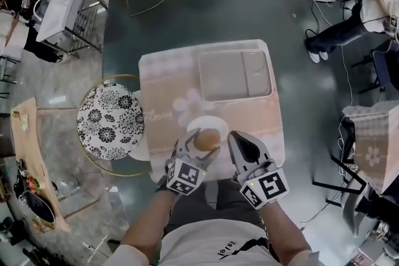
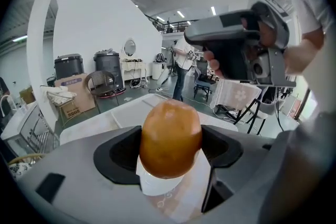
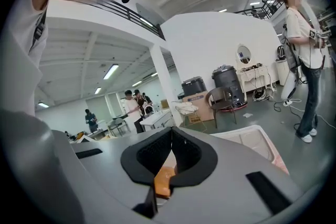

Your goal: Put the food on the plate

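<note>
Your left hand-held gripper is closed on the food, a smooth brown egg-shaped piece. One jaw presses each flank, so the piece sits upright between the pads with its top and bottom free. That grip suits the job, since the bare underside can meet the plate first.

The food hangs right over the plate, the small white one near your edge of the desk. From the left gripper view the white rim shows just under the piece. Whether the two are touching I cannot tell. My guess is that you are at the set-down, and that a gentle lowering before you part the jaws would stop the rounded piece from rolling off.

Your right hand-held gripper sits just beside the plate with its jaws closed tip to tip, gripping nothing. An orange-brown patch shows below them, but I cannot tell what it is. The gripper looks parked clear of the drop. The tray lies farther back and has no part in this step.
</note>
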{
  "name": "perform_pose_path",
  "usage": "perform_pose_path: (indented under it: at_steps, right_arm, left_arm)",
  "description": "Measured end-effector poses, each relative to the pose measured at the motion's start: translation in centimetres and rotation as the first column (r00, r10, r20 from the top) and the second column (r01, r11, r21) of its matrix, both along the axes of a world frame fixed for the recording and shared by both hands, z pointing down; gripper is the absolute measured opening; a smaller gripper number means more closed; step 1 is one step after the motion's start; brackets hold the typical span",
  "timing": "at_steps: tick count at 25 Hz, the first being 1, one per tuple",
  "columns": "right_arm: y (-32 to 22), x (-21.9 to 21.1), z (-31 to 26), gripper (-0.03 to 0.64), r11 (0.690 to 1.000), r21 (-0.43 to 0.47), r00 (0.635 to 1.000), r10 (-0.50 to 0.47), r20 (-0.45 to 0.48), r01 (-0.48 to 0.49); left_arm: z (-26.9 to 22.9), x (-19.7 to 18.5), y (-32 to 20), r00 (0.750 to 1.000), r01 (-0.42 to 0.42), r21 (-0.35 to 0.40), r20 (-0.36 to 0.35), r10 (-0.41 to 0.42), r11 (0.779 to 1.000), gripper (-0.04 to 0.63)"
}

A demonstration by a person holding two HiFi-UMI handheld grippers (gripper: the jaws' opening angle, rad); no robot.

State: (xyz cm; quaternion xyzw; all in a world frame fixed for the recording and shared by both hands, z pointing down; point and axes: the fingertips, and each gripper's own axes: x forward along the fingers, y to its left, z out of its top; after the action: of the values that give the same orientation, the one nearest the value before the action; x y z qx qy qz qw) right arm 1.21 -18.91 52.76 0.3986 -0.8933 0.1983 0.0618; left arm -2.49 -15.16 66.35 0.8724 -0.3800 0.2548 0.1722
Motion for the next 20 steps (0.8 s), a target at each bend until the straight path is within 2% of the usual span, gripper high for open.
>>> perform_pose_path:
  at_steps: [9,13,20]
  right_arm:
    - [-1.6,0.5,5.7,0.015,0.999,-0.05,1.0,0.009,-0.017,-0.01]
    - [-2.0,0.9,7.3,0.015,0.998,-0.056,1.0,0.028,-0.013,-0.028]
    - [-1.4,1.3,9.6,0.015,0.996,-0.07,0.998,0.055,-0.012,-0.056]
  left_arm:
    - [7.9,0.2,-1.2,0.998,-0.006,-0.082,0.059,0.011,0.997,0.348]
    - [10.4,0.5,-1.6,0.996,-0.022,-0.094,0.085,0.03,0.995,0.348]
    - [13.7,0.8,-1.7,0.981,-0.066,-0.098,0.177,0.083,0.993,0.348]
